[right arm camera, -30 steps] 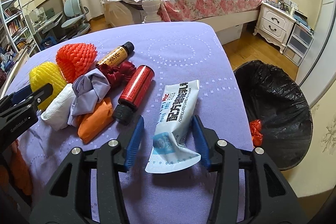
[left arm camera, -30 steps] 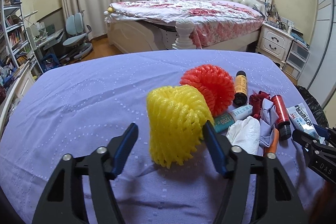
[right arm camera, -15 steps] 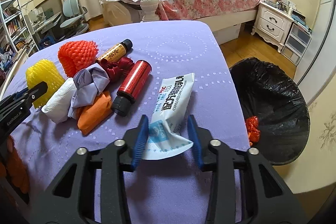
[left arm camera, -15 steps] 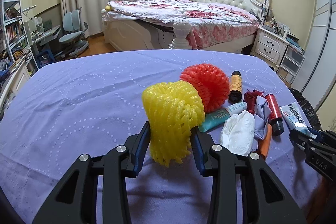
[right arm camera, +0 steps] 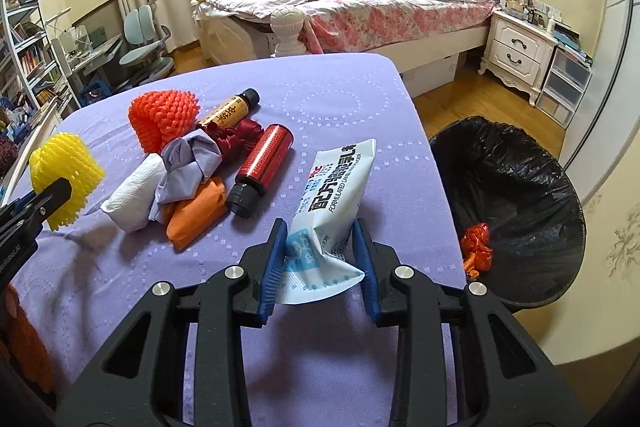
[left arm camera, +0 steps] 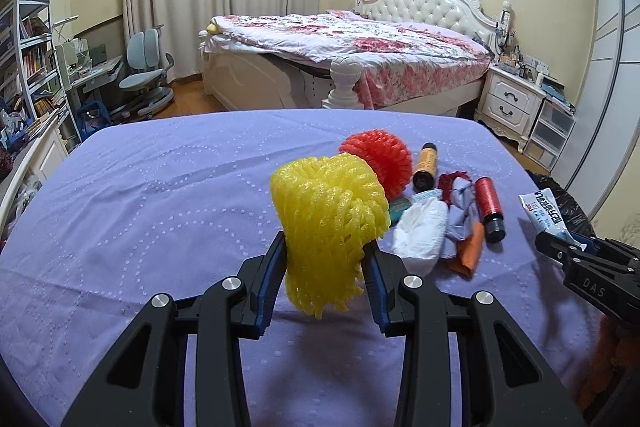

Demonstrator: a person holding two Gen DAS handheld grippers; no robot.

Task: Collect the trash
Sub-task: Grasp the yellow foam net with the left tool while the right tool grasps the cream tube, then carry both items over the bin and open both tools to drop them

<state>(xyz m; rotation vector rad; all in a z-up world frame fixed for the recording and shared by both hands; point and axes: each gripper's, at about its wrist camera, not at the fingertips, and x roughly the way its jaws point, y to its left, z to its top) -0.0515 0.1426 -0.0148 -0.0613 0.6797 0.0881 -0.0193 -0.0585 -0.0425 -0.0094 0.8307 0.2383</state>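
Observation:
My left gripper (left arm camera: 326, 269) is shut on a yellow foam fruit net (left arm camera: 328, 219), lifted slightly off the purple tablecloth (left arm camera: 160, 211). My right gripper (right arm camera: 320, 255) is shut on the near end of a white and blue sachet (right arm camera: 336, 195), whose far end tilts up off the cloth. The same yellow foam fruit net (right arm camera: 66, 169) shows at the left of the right wrist view. A black-lined trash bin (right arm camera: 516, 203) stands on the floor past the table's right edge, with a red scrap (right arm camera: 476, 247) inside.
A pile lies mid-table: red foam net (right arm camera: 164, 119), amber bottle (right arm camera: 230, 109), red bottle (right arm camera: 262, 167), white tissue (right arm camera: 134, 193), grey wrapper (right arm camera: 190, 167), orange packet (right arm camera: 196, 217), dark red wrapper (right arm camera: 240, 135). Beyond stand a bed (left arm camera: 360, 51) and nightstand (left arm camera: 512, 103).
Both grippers' jaws closed, the left on the yellow net and the right on the sachet. The net and the sachet's far end have since lifted a little off the cloth.

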